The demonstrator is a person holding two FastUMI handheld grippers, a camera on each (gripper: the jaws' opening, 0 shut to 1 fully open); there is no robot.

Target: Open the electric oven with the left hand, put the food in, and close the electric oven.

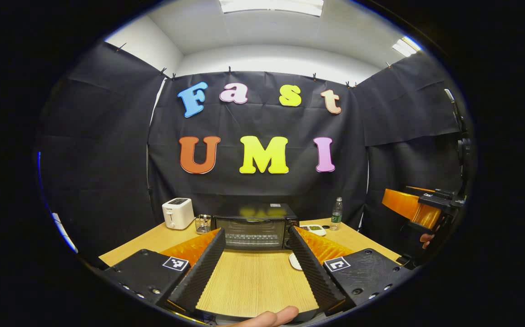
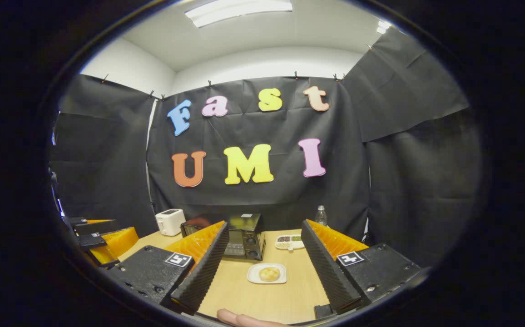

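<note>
A: Where are we on the task?

B: By my reading, right at the start. From the left gripper view I have the electric oven [image 1: 254,230] at twelve o'clock, at the far side of the wooden table [image 1: 253,281], its glass door shut. My left gripper [image 1: 254,261] is spread wide with nothing between the fingers, well short of the oven.

A: And the food?

B: In the right gripper view a small white plate [image 2: 267,274] with a round bun [image 2: 269,273] sits on the table at twelve o'clock, nearer to me than the oven, which stands at about eleven. My right gripper [image 2: 262,261] is also wide open and empty, hovering above the table.

A: Anything crowding the oven?

B: A white toaster [image 1: 177,213] at ten o'clock of it, a small wire holder [image 1: 203,223] just beside its left wall, a water bottle [image 1: 336,213] at two o'clock and a divided snack dish [image 2: 289,241] near its right side. None blocks the door.

A: Next move?

B: I judge the door comes first: carry the left gripper forward to the handle, which I take to run along the door's top edge, though it is too small to be sure. Close on it, then pull out and down
</note>
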